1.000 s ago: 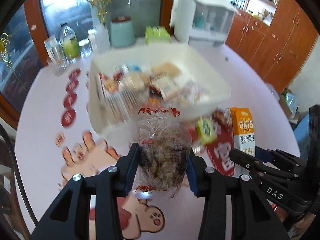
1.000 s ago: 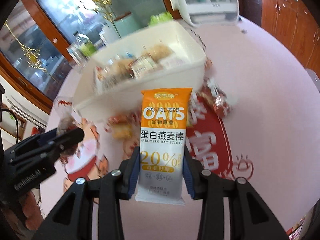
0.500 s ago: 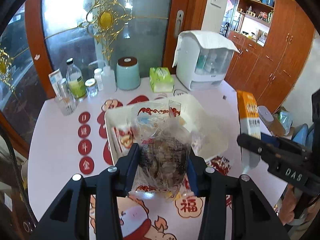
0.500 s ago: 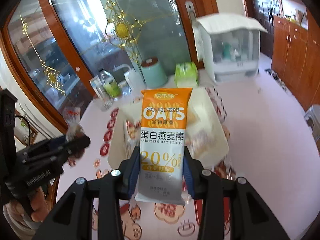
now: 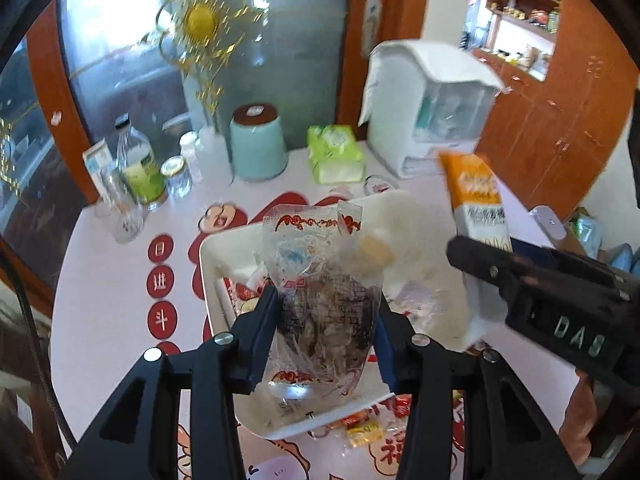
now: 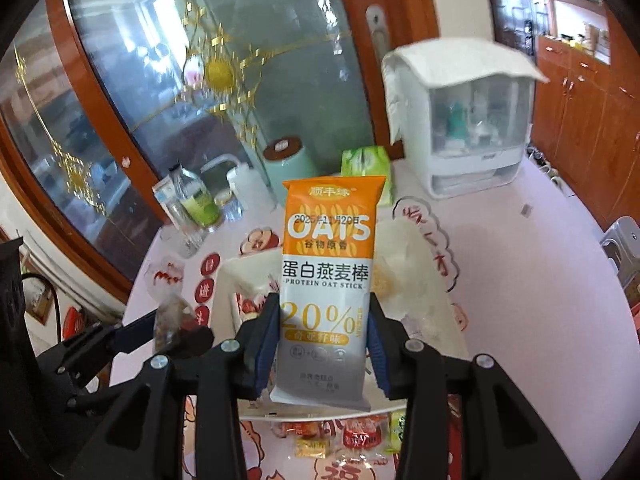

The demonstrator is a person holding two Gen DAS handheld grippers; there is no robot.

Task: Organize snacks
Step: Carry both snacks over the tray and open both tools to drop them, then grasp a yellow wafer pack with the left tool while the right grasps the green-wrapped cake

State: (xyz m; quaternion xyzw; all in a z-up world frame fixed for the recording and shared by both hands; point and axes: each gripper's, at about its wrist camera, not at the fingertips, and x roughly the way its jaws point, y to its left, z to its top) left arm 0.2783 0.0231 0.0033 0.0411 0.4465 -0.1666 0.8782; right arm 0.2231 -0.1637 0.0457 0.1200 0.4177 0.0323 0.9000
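Snacks hung above the white bin (image 5: 224, 248), ready for dropping: left gripper (image 5: 326, 336) pinched a clear packet (image 5: 320, 292), right gripper (image 6: 324, 344) an oat bar (image 6: 328, 264), both jaws easing apart.

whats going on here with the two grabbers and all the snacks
A person is sorting snacks with two handheld grippers. The left gripper holds a clear snack bag, the right gripper an orange oat bar packet; both jaws are easing open above the white bin. More wrapped snacks lie on the table.
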